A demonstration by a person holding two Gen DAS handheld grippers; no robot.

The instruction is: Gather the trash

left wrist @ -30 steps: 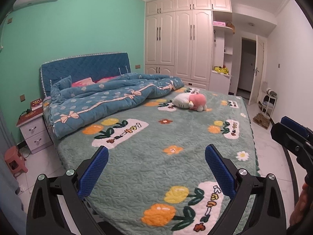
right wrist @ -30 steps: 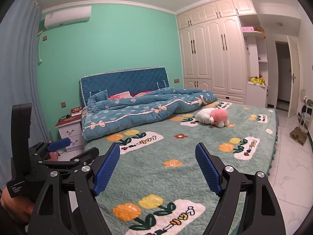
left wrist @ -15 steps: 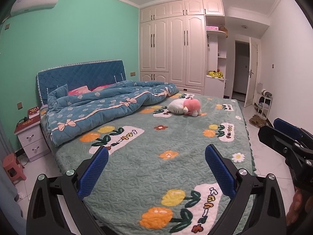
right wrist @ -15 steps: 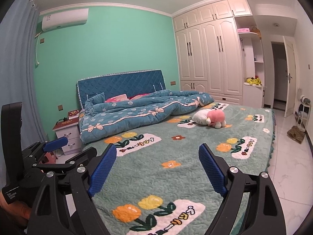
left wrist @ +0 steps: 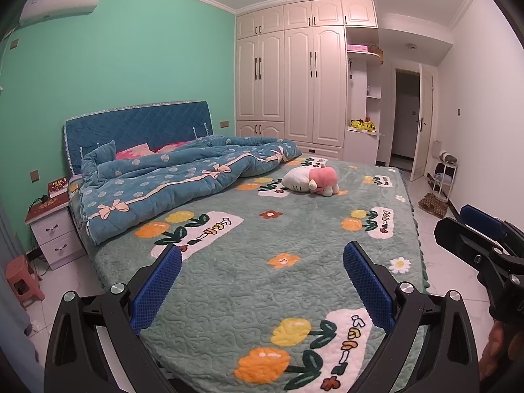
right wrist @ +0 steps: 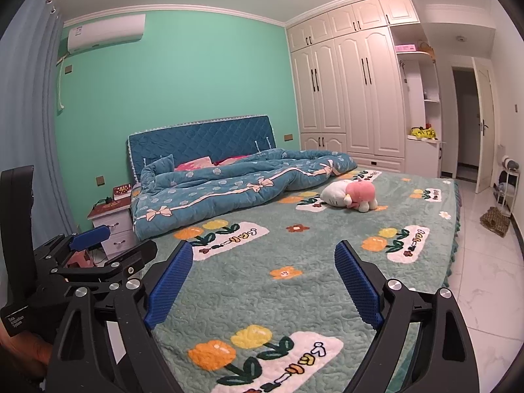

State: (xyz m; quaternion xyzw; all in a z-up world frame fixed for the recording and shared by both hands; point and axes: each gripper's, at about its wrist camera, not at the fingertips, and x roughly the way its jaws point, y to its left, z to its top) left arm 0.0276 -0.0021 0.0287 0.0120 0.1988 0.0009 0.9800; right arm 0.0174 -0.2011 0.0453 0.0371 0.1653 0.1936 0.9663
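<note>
My left gripper (left wrist: 262,255) is open and empty above the foot of a bed (left wrist: 249,281) with a green flowered cover. My right gripper (right wrist: 263,255) is open and empty over the same bed end. Each gripper shows at the edge of the other's view: the right one in the left wrist view (left wrist: 475,239), the left one in the right wrist view (right wrist: 98,245). I see no trash item that I can name on the bed or floor.
A pink and white plush toy (left wrist: 311,180) lies mid-bed beside a rumpled blue duvet (left wrist: 183,177). A nightstand (left wrist: 52,232) and a red stool (left wrist: 23,281) stand left. White wardrobes (left wrist: 294,75), an open doorway (left wrist: 404,114), a small rack (left wrist: 443,173) and a woven mat (left wrist: 432,204) are at the right.
Both views have tilted upward and pulled back slightly, showing more ceiling and wall. The grippers stay open and side by side.
</note>
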